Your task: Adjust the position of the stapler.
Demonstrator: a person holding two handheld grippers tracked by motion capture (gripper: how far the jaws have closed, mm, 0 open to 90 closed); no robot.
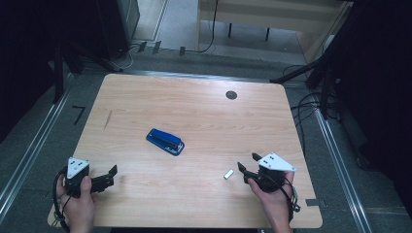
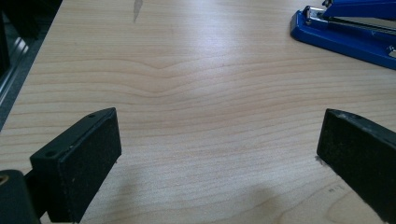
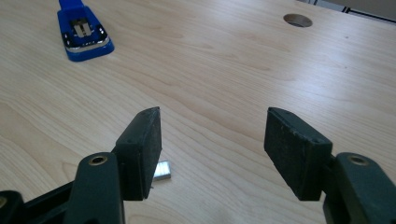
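Item: light wooden counter [image 1: 194, 194] with rounded corners, seen from above. A round cable hole [image 1: 231, 95] is set near its far edge, right of centre; a thin dark mark [image 1: 108, 119] is noted on the left part of the surface.

Item: blue metal-and-plastic stapler [image 1: 165, 141], laid flat near the middle of the counter, slightly left of centre, lengthwise on a diagonal. In the left gripper view it [image 2: 345, 28] is seen at the far right; in the right gripper view it [image 3: 84, 32] is seen at the far left, its metal end turned toward the camera. It is touched by neither tool.

Item: small silvery block of staples [image 1: 228, 174], laid on the counter right of and nearer than the stapler, well apart from it. It is placed just left of the right hand-held gripper; in the right gripper view it [image 3: 162, 171] is seen just beside the left jaw, partly hidden by it.

Item: left hand-held gripper [image 1: 108, 176], held at the near left corner of the counter. Its jaws are spread wide with bare wood between them [image 2: 219, 154].

Item: right hand-held gripper [image 1: 248, 166], held at the near right of the counter. Its jaws are likewise parted, with nothing held between them [image 3: 212, 140].
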